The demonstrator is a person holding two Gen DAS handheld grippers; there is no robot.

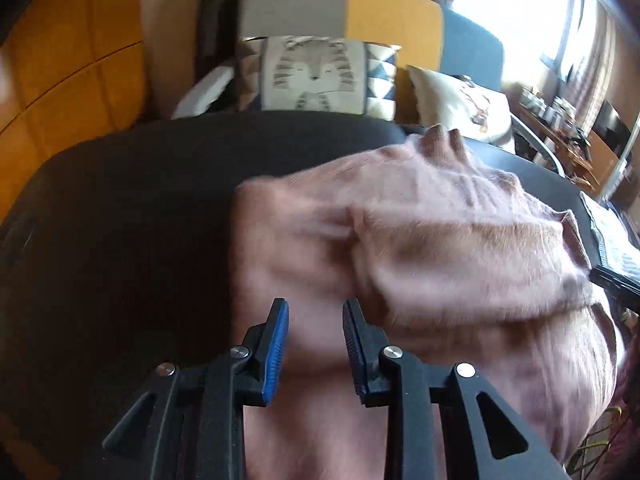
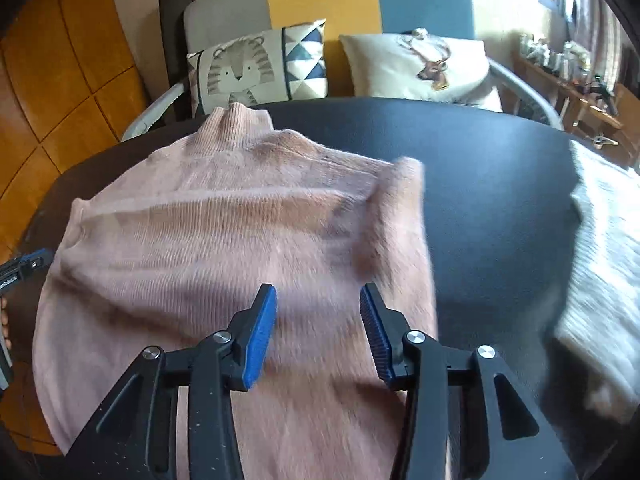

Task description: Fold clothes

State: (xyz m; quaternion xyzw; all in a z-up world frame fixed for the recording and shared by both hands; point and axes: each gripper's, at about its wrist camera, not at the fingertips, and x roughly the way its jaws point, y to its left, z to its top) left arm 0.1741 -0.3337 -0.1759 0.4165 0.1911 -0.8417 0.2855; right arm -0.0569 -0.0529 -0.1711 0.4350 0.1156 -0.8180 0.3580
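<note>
- Pink sweater lies spread on the dark round tabletop, its ribbed collar pointing at the far edge, near the sofa.
- In the left wrist view the same sweater looks motion-blurred, a sleeve folded across the body.
- Left gripper hangs over the sweater's near-left part, jaws apart, blue pads facing each other, only pink knit showing between them, nothing pinched.
- Right gripper sits above the sweater's lower right part, jaws spread wide, gripping nothing.
- The sweater's right edge runs straight down just beside the right gripper; bare tabletop beyond it.
- A white knit garment lies at the tabletop's right edge, blurred, apart from the pink one.
- Behind the far edge: a sofa in grey, yellow and blue panels, holding a tiger cushion and a deer cushion.
- No container in sight holds any clothing.
- The other gripper's tip peeks in at the left edge of the right wrist view, beside the sweater's side.
</note>
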